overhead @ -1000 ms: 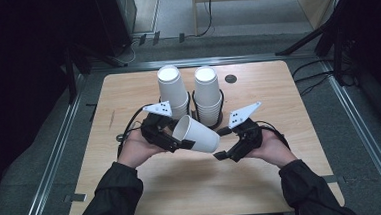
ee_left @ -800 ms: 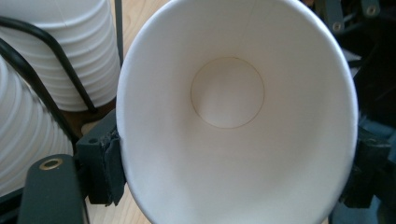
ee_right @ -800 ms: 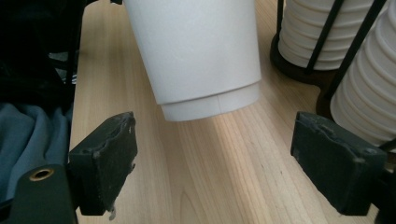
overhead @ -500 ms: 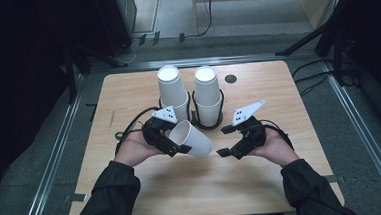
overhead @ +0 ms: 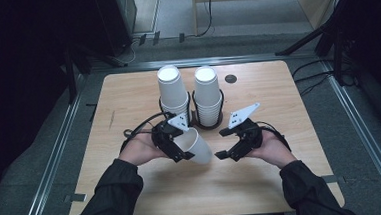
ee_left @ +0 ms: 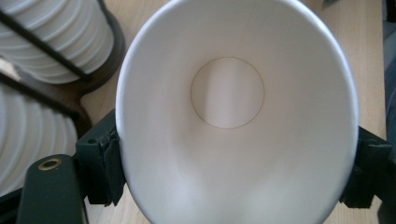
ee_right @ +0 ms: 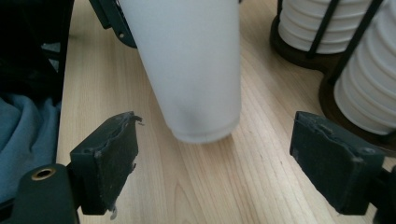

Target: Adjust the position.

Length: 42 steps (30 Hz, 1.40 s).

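Clamping the paper cup (overhead: 197, 146) by its rim, our left gripper (overhead: 177, 147) tilts its base toward our released right gripper (overhead: 222, 154) above the surface (overhead: 127, 96); two cup stacks (overhead: 208, 94) stand behind.

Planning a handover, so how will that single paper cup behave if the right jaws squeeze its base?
The paper cup, held at its rim by the left gripper, looks thin-walled, so it probably dents easily. Empty inside, likely very light. Its tapered, smooth wall might slip from the open right gripper.

Dim and dark at the edges from high; lit counter (overhead: 128, 101) mid-frame; soft blur on cup (ee_right: 191, 65) up close.
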Tool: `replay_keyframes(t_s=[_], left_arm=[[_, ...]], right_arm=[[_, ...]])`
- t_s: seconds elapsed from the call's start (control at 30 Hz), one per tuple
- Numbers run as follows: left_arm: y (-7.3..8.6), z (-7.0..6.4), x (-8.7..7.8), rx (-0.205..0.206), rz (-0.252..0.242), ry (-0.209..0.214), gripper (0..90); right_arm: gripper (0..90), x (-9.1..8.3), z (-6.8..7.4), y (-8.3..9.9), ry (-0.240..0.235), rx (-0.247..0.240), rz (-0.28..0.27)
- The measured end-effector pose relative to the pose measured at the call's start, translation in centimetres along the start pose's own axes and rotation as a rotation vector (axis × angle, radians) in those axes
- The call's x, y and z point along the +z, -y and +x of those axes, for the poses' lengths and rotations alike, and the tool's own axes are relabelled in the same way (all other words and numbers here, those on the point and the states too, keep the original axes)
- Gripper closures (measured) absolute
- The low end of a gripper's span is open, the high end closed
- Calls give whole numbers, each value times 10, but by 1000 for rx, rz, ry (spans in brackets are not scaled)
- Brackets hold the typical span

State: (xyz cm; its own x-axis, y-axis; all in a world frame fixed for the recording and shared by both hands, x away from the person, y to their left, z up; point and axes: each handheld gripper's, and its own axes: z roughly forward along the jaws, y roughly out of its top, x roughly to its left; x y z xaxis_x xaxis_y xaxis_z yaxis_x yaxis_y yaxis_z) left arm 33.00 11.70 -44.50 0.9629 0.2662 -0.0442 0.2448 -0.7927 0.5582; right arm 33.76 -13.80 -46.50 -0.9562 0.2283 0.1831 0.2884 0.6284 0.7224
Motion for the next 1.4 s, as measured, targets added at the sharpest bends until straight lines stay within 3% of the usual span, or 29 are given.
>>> replay_keyframes(t_s=[0.1, 0.13, 0.6, 0.73, 1.07, 1.23, 1.4], left_arm=[[-4, -2, 4, 12, 16, 12, 156], [-7, -5, 5, 21, 23, 17, 157], [-19, -15, 5, 55, -9, 33, 146], [-19, -15, 6, 49, -7, 44, 140], [-16, -13, 5, 26, -5, 64, 99], [-12, -10, 2, 18, -34, 60, 11], [-6, -5, -4, -7, -71, 53, 11]], right_arm=[[153, 9, 2, 0, -12, -12, 32], [153, 15, 5, 1, -17, -40, 54], [167, 38, 18, -7, -37, -97, 60], [226, 39, 20, -7, -20, -121, 64], [231, 36, 21, -8, -30, -137, 55], [227, 32, 18, -8, -28, -120, 41], [226, 24, 14, -7, -17, -102, 22]])
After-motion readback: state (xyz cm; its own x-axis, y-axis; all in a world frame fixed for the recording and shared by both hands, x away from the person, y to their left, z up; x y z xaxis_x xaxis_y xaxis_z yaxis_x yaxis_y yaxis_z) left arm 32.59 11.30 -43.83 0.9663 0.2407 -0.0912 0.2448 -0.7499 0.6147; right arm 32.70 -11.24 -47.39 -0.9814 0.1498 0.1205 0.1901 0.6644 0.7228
